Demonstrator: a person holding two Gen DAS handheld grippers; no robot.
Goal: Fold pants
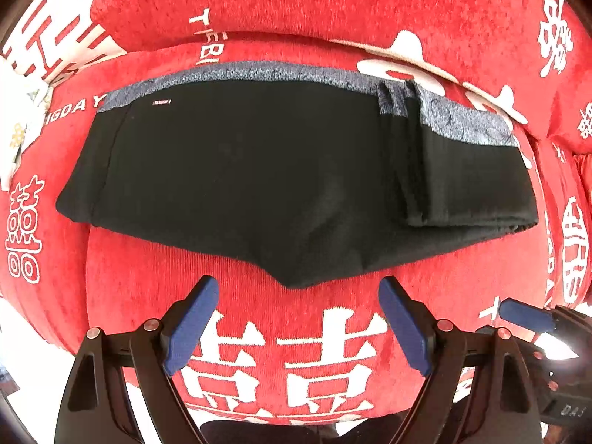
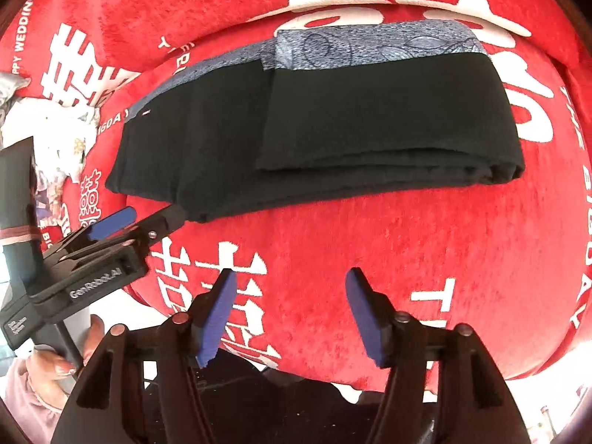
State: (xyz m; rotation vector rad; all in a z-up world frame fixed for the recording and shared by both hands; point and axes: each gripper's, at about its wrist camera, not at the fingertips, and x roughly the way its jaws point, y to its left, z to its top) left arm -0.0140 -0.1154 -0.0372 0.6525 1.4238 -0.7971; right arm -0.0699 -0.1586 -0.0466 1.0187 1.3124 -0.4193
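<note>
Red blanket (image 1: 296, 333) under folded black pants (image 1: 259, 185), floral cloth (image 2: 66, 140) beside.

Both black two-finger grippers with blue pads are hanging out near-side, gaping wide: left gripper (image 1: 298, 323), right gripper (image 2: 292, 314). Bare hand (image 2: 55, 362) grips the left handle.

You had open red bedcover (image 1: 296, 333) across the lower middle of the left wrist view, between your spread left gripper (image 1: 298, 327) and the folded black pants (image 1: 277, 170) filling the centre. In the right wrist view, the left gripper crowded the lower left; the lower right beside the right gripper (image 2: 292, 314) lay free.
</note>
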